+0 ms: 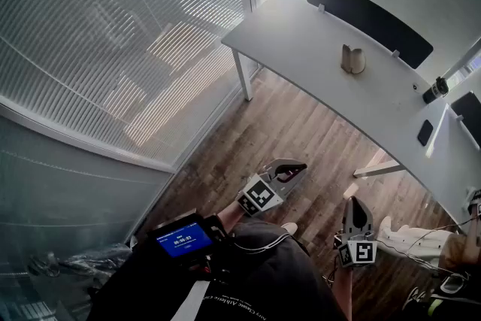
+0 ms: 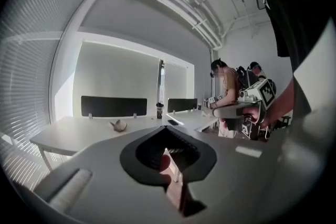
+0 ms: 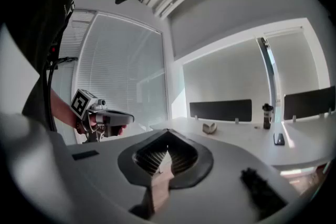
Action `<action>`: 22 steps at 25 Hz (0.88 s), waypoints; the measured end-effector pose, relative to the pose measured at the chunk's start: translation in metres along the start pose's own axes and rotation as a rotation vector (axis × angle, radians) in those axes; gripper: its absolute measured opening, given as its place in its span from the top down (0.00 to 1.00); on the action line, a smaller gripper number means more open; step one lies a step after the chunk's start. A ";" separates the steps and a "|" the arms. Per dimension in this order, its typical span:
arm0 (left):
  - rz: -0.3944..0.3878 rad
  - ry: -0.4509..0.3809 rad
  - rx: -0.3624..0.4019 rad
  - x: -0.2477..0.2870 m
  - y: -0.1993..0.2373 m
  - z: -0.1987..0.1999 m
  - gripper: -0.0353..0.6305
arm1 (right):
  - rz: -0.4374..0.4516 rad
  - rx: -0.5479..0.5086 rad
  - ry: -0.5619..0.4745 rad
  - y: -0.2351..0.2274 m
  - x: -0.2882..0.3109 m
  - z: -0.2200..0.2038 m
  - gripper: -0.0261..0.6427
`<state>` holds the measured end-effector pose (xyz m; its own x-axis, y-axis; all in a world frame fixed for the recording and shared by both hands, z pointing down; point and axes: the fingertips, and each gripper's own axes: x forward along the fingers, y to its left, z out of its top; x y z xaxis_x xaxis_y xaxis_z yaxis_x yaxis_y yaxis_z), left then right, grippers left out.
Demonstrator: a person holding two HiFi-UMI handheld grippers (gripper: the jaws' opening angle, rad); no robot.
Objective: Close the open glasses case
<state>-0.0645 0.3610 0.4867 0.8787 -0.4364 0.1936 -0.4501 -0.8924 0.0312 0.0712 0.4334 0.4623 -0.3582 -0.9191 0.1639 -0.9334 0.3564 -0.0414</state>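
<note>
Glasses case (image 1: 352,59) sits open on the far white surface (image 1: 301,41), well apart from the left hand-held gripper (image 1: 298,168) and right hand-held gripper (image 1: 355,205), both clenched empty; step close, then press its raised lid down squarely.

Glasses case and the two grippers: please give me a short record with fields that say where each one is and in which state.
glasses case: open, on the white desk, nothing touching it
left gripper: jaw tips together, nothing between them, held over the wood floor, far from the case
right gripper: jaw tips together, empty, also over the floor
also on the desk: dark phone, dark bottle
task: not yet begun
</note>
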 end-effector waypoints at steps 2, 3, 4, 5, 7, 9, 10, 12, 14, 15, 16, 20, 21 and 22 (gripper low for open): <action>0.001 -0.075 0.008 -0.006 -0.005 0.031 0.94 | -0.028 -0.025 -0.043 0.009 -0.003 0.035 0.95; 0.005 -0.102 0.007 -0.010 -0.006 0.043 0.94 | -0.027 -0.044 -0.071 0.015 -0.003 0.049 0.95; 0.012 -0.120 0.001 -0.014 -0.006 0.052 0.94 | -0.015 -0.070 -0.102 0.021 -0.002 0.060 0.95; 0.016 -0.130 -0.005 -0.018 -0.006 0.057 0.94 | -0.001 -0.097 -0.125 0.027 0.000 0.068 0.95; 0.010 -0.138 -0.003 -0.021 -0.008 0.059 0.94 | 0.011 -0.127 -0.129 0.033 0.003 0.071 0.95; -0.004 -0.138 0.009 -0.022 -0.011 0.058 0.94 | 0.013 -0.131 -0.120 0.035 0.006 0.072 0.95; -0.010 -0.139 0.010 -0.022 -0.011 0.057 0.94 | 0.016 -0.130 -0.123 0.037 0.009 0.073 0.95; -0.015 -0.132 0.006 -0.026 -0.009 0.055 0.94 | 0.018 -0.124 -0.114 0.041 0.013 0.073 0.95; -0.012 -0.117 -0.006 -0.028 -0.006 0.050 0.94 | 0.031 -0.136 -0.107 0.045 0.016 0.069 0.95; -0.012 -0.112 -0.013 -0.028 -0.004 0.047 0.94 | 0.035 -0.137 -0.105 0.045 0.018 0.067 0.95; -0.015 -0.110 -0.017 -0.028 -0.003 0.045 0.94 | 0.036 -0.137 -0.102 0.046 0.019 0.066 0.95; -0.026 -0.109 -0.026 -0.031 0.001 0.038 0.94 | 0.039 -0.135 -0.084 0.055 0.027 0.062 0.95; -0.026 -0.109 -0.033 -0.032 0.003 0.038 0.94 | 0.041 -0.135 -0.082 0.057 0.030 0.062 0.95; -0.028 -0.110 -0.038 -0.033 0.005 0.037 0.94 | 0.043 -0.136 -0.080 0.059 0.033 0.062 0.95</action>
<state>-0.0896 0.3669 0.4439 0.9022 -0.4232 0.0832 -0.4290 -0.9004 0.0726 0.0028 0.4135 0.4038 -0.4033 -0.9111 0.0852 -0.9079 0.4100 0.0876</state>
